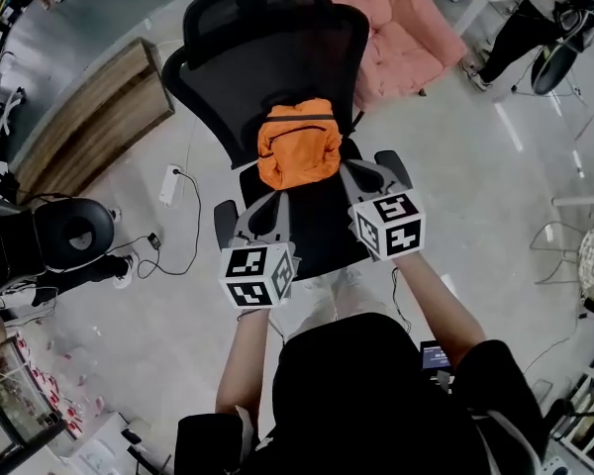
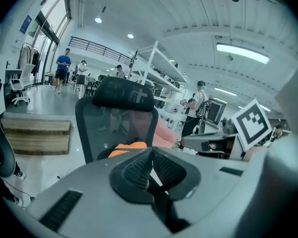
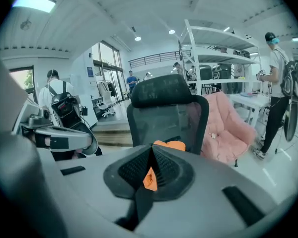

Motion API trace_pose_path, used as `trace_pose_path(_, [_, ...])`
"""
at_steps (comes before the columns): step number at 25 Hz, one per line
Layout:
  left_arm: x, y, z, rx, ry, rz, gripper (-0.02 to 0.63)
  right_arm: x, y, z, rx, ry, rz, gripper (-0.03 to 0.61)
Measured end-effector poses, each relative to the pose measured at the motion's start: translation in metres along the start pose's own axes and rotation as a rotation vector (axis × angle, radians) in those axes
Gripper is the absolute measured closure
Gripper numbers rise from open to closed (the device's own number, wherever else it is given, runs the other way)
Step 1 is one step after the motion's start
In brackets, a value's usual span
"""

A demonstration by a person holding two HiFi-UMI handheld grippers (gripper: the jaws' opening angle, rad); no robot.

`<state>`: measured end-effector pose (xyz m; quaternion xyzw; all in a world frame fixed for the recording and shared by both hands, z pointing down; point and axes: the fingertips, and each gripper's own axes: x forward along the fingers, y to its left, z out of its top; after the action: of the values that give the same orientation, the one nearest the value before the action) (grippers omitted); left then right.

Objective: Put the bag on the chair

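Bag (image 1: 298,142): one, on chair (image 1: 277,47) | pink chair (image 1: 406,28): one | right gripper (image 3: 151,155) pinching bag

**Bag** (image 1: 297,144): small orange backpack with a dark zip across the top, soft and slumped. It sits upright at the rear edge of the chair seat, centred, leaning on the backrest. A scrap of orange fabric, probably its strap, is pinched in the right claw (image 3: 152,155).

**Chair** (image 1: 267,57): black mesh office chair with headrest and armrests, standing upright.

Left tool (image 2: 151,151), right tool (image 3: 151,151) seemingly closed
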<state>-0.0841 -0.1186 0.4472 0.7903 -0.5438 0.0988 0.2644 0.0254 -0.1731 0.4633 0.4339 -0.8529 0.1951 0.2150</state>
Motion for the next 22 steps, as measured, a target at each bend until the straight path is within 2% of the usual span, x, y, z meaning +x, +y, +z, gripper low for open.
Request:
trace_pose_path(7, [-0.052,-0.009,0.016,0.036,-0.07,0.007,0.601,-0.047,0.046,0.032,-0.064,-0.143,0.025,0.577])
trace_pose_path(16, [-0.116,-0.023,0.04,0.066,-0.164,0.008,0.601,-0.097,0.1,0.054,-0.119,-0.22,0.047,0.577])
trace_pose_path(22, [-0.137,-0.039,0.053,0.074,-0.219,-0.001,0.601,-0.125,0.116,0.066,-0.177,-0.257,0.062,0.577])
